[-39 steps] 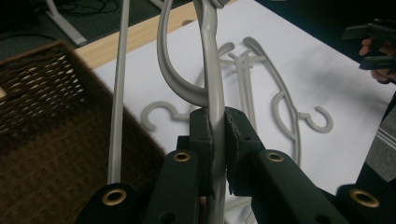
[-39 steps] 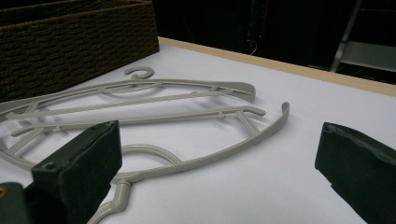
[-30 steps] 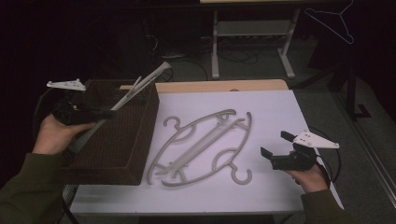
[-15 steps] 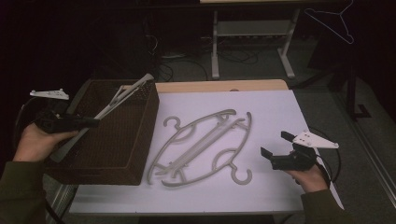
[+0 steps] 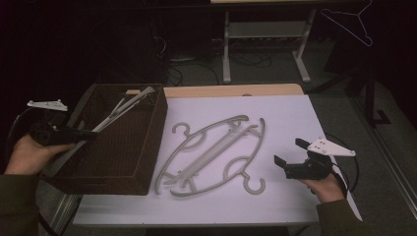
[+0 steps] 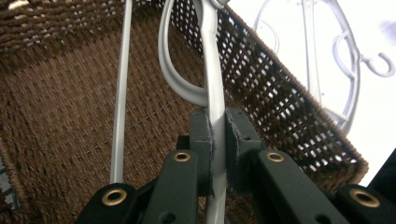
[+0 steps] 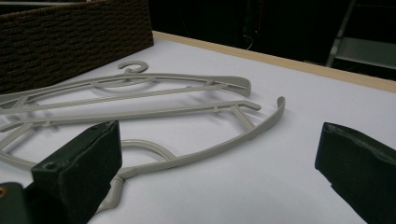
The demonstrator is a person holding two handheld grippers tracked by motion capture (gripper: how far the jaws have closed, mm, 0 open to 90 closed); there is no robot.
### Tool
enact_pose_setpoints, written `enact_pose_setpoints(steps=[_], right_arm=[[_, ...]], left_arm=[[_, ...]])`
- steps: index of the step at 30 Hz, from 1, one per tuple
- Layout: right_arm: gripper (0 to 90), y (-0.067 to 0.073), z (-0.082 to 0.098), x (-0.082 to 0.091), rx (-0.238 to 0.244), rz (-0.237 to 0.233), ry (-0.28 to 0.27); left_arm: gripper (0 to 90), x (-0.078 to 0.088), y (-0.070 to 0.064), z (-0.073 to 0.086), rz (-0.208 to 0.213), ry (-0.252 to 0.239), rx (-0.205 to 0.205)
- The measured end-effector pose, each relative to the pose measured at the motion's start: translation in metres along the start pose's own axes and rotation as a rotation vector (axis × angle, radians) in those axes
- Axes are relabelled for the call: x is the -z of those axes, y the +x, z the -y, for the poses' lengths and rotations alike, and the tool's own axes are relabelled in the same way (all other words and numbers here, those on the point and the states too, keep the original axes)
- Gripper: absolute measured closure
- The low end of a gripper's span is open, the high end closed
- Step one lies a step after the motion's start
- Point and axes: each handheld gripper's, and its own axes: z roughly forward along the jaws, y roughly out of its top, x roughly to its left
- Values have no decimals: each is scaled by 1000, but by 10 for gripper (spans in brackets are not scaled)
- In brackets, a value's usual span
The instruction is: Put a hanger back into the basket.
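The left gripper (image 5: 86, 135), clamped on a hanger (image 5: 123, 107), has drawn back toward nine o'clock, laying it in the basket (image 5: 147, 147). The right gripper (image 5: 290, 158) waits, jaws apart, by two hangers (image 5: 211, 152) on the table.

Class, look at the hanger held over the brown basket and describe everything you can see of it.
The hanger is pale grey, smooth, plastic-looking, with a flat shoulder bar, a curved loop branching off it, and a thin straight rod alongside. It slants across the woven brown basket, its far end resting on the far rim. The left gripper is clamped on its bar, jaws shut against it.
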Motion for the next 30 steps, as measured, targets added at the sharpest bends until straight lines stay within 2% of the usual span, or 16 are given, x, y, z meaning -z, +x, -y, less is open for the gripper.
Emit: enact_pose_setpoints(steps=[5, 10, 11, 13, 16, 17, 24, 30], right_arm=[[3, -1, 0, 1, -2, 4, -2], [3, -1, 0, 1, -3, 5, -2], [3, -1, 0, 1, -2, 5, -2], [3, -1, 0, 1, -2, 5, -2], [3, -1, 0, 1, -2, 7, -3], [3, -1, 0, 1, -2, 8, -2], [3, -2, 1, 2, -3, 10, -2], [3, -2, 1, 2, -3, 12, -4]], left_arm=[[823, -10, 3, 1, -16, 18, 6], [823, -20, 7, 0, -2, 41, -1], [823, -23, 8, 0, 6, 67, -23], [823, -26, 8, 0, 6, 66, -17], [822, -32, 10, 0, 7, 92, -34], [822, -36, 11, 0, 9, 93, -24], [822, -44, 21, 7, 14, 107, -20], [821, -49, 28, 17, 28, 96, 8]])
